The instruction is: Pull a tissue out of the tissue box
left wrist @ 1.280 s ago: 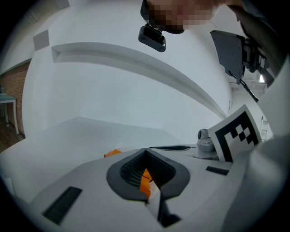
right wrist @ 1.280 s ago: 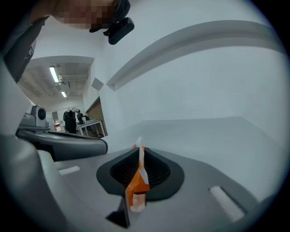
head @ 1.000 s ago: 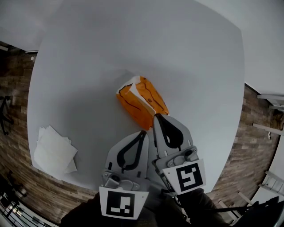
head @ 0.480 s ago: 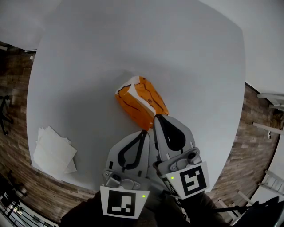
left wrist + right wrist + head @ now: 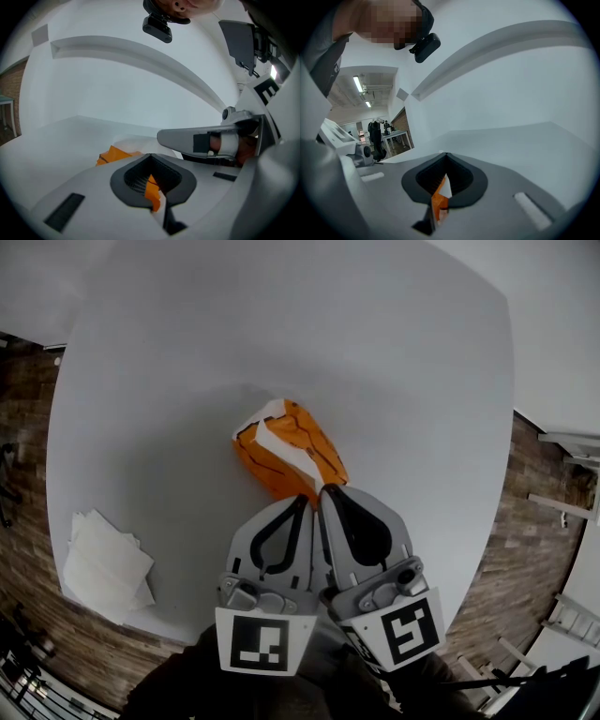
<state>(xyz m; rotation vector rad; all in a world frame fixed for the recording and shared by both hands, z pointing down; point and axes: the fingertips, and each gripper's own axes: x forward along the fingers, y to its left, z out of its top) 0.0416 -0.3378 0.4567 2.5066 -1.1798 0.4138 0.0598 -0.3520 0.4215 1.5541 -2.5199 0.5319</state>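
Note:
An orange tissue pack (image 5: 314, 442) lies on the round white table (image 5: 375, 352), with a white tissue strip (image 5: 281, 446) showing along its top. Both grippers sit side by side at the pack's near end. My right gripper (image 5: 325, 489) is shut, and orange film with a bit of white sits in the slit between its jaws (image 5: 439, 199). My left gripper (image 5: 302, 500) is also shut, its tip against the pack's near end. The orange pack (image 5: 115, 154) shows past its jaws; whether they pinch it I cannot tell.
A loose stack of white tissues (image 5: 103, 563) lies at the table's near left edge. The table's rim curves close under both grippers, with brick-patterned floor (image 5: 28, 427) beyond it. In the left gripper view the right gripper's body (image 5: 211, 140) is close on the right.
The left gripper has moved forward until its tip meets the pack's near end, level with the right one. The right gripper and the pack have stayed put.

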